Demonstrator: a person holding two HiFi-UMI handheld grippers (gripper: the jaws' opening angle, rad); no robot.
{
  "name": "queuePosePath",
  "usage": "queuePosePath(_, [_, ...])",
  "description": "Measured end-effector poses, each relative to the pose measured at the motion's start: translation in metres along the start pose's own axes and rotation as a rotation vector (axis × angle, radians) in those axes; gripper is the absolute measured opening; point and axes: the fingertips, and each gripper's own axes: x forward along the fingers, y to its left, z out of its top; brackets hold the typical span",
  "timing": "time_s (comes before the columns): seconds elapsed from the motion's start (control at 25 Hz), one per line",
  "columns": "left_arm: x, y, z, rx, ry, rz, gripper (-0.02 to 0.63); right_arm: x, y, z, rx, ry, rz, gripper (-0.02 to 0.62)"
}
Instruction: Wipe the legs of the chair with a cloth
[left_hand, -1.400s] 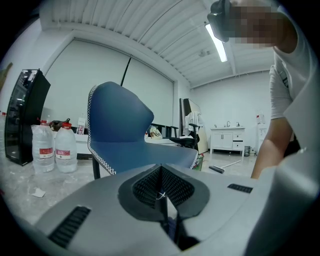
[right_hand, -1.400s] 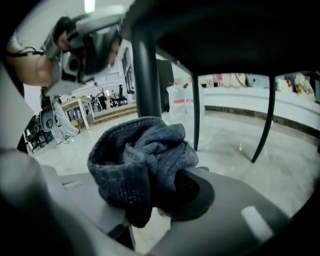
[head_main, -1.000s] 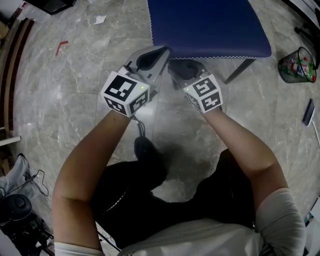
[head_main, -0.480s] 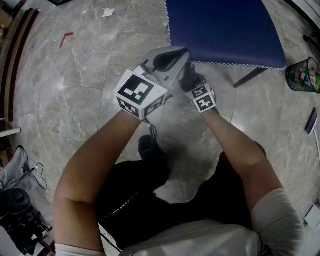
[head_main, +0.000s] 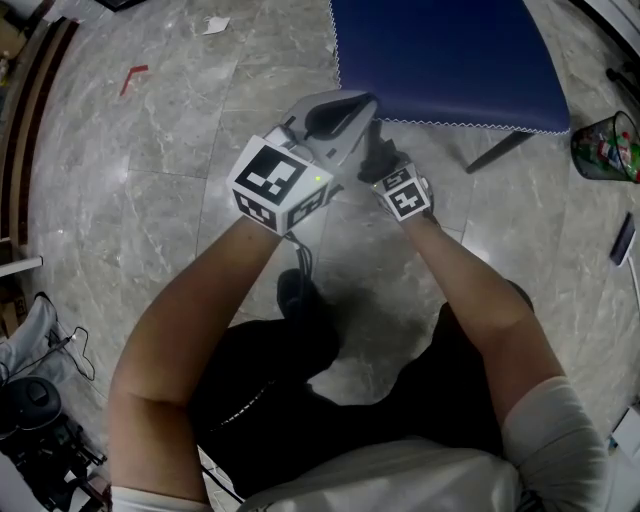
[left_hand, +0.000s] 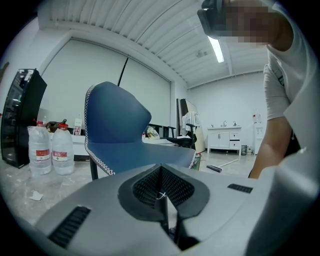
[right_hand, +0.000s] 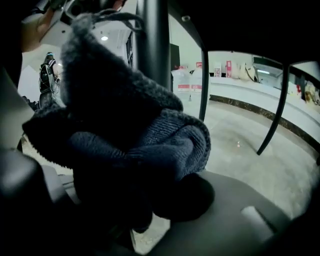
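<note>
The blue chair (head_main: 450, 60) stands at the top of the head view; its seat and back (left_hand: 120, 125) also fill the left gripper view. My right gripper (head_main: 375, 150) reaches under the seat's front edge. Its jaws are closing on a dark grey cloth (right_hand: 130, 130), which is bunched around a black chair leg (right_hand: 152, 40). The cloth hides most of the right gripper (right_hand: 125, 175) and its pads. My left gripper (head_main: 345, 112) hovers beside the seat's front corner, apart from the chair. Its jaws (left_hand: 162, 187) are shut with nothing between them.
More black chair legs (right_hand: 274, 115) slant across the marble floor. A mesh waste basket (head_main: 603, 135) stands at the right, a rear chair leg (head_main: 500, 152) near it. Two water bottles (left_hand: 50, 147) stand behind the chair. The person's knees are just below the grippers.
My right gripper has sunk down along the chair leg with the cloth, and its cube looks smaller. The left gripper has kept its place by the seat corner.
</note>
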Motion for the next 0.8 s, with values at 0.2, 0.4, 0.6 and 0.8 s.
queuePosePath(0.2, [0.001, 0.001, 0.0, -0.001, 0.002, 0.01, 0.006, -0.051, 0.002, 0.07, -0.035, -0.182, 0.002, 0.16])
queuePosePath(0.4, [0.002, 0.001, 0.001, -0.001, 0.004, 0.023, 0.006, -0.112, 0.001, 0.137, -0.08, -0.369, -0.026, 0.147])
queuePosePath(0.6, [0.002, 0.001, 0.0, -0.001, 0.005, 0.028, 0.006, -0.116, 0.0, 0.142, -0.073, -0.404, -0.024, 0.144])
queuePosePath(0.8, [0.002, 0.001, 0.001, -0.002, 0.002, 0.023, 0.006, -0.067, 0.001, 0.09, -0.024, -0.283, 0.018, 0.147])
